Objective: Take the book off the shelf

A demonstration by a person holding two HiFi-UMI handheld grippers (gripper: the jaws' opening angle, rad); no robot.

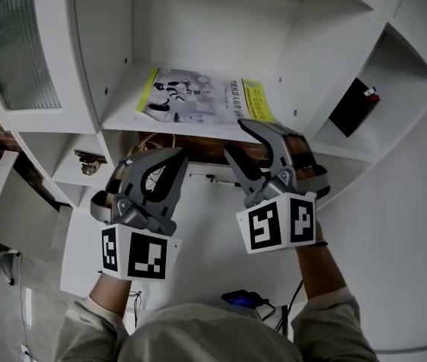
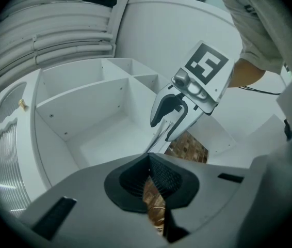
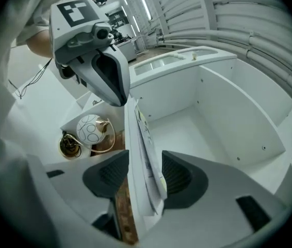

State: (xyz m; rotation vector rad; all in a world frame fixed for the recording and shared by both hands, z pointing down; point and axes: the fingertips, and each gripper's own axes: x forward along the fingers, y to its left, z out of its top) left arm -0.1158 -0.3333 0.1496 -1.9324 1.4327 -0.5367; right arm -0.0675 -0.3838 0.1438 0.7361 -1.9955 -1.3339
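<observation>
A thin book (image 1: 198, 96) with a white and yellow cover lies flat on a board of the white shelf (image 1: 123, 115). My right gripper (image 1: 238, 138) stands open at the front edge of that board, one finger above the book's corner and the other under the board. In the right gripper view the book's edge (image 3: 147, 154) and the board run between the pads of the right gripper (image 3: 143, 172). My left gripper (image 1: 170, 161) is shut and empty, held just below the board to the left. In the left gripper view its pads (image 2: 159, 174) meet.
A black object (image 1: 353, 105) sits in the compartment to the right. A ribbed glass door (image 1: 17, 44) stands at the far left. On a lower shelf are a white round pot (image 3: 90, 130) and a brass piece (image 3: 69, 146). Shelf walls enclose the book on both sides.
</observation>
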